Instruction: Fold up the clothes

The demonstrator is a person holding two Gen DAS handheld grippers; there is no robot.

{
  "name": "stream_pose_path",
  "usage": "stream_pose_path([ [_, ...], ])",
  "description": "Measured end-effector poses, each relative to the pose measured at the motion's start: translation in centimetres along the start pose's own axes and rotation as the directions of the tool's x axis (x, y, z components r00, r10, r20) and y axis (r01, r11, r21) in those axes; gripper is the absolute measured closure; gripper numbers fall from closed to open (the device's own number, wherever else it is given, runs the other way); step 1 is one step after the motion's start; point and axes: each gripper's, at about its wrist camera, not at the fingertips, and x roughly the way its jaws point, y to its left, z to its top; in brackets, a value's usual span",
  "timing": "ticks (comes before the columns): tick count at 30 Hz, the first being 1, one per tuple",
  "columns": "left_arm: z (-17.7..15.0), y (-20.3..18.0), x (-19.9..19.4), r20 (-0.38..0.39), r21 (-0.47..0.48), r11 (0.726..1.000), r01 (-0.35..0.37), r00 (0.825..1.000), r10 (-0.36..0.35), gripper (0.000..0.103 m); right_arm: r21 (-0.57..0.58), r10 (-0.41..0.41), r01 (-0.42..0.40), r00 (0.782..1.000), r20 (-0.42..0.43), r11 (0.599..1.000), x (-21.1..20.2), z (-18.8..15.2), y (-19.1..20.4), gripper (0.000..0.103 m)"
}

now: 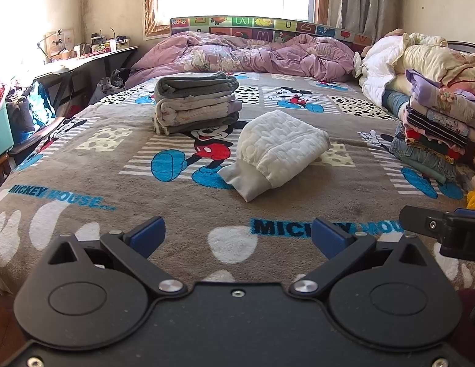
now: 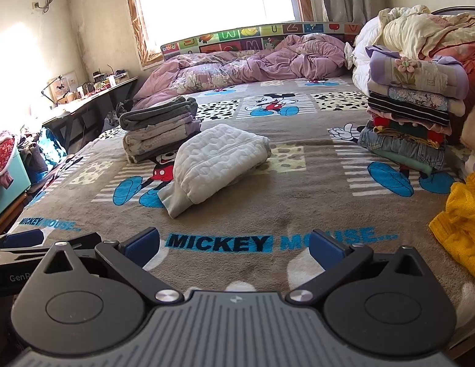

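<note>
Clothes lie folded on the bed, and both claws are wide apart with nothing in them.

White padded garment (image 1: 280, 146) sits folded in the middle of the Mickey Mouse blanket (image 1: 176, 214), at 12 o'clock from the left gripper (image 1: 237, 238) and at 11 o'clock from the right gripper (image 2: 234, 247). A gray and cream stack (image 1: 196, 102) rests just behind it, at 11 o'clock. A tall colorful pile (image 2: 412, 116) stands well apart at 2 o'clock. A yellow knit (image 2: 461, 223) lies at 3 o'clock by the right claw. A purple quilt (image 1: 243, 55) is bunched far back under the window.
</note>
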Motion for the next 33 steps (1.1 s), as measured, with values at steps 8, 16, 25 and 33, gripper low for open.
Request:
stream_pose_path([
  [8,-0.4,-0.2,1.5,-0.032,-0.004,1.000,-0.001,0.999,0.001,0.000,0.029,0.028,-0.028,1.000,-0.009,0.999,1.3,-0.7,-0.9,0.000],
  [16,-1.8,0.3,5.6,-0.131,-0.083,0.996,0.044,0.990,-0.055,0.000,0.137,0.097,-0.094,0.995,-0.016,0.986,5.0,-2.5,-4.1,0.000],
  [25,-4.6,0.6,10.9,-0.203,-0.106,0.986,0.125,0.968,-0.145,0.000,0.231,0.157,-0.141,0.986,-0.052,0.963,11.0,-6.0,-7.7,0.000],
  [33,-3.7,1.7,14.8,-0.200,-0.180,0.976,0.120,0.967,-0.156,0.001,0.213,0.222,-0.209,0.974,-0.037,0.954,14.3,-6.6,-7.8,0.000],
])
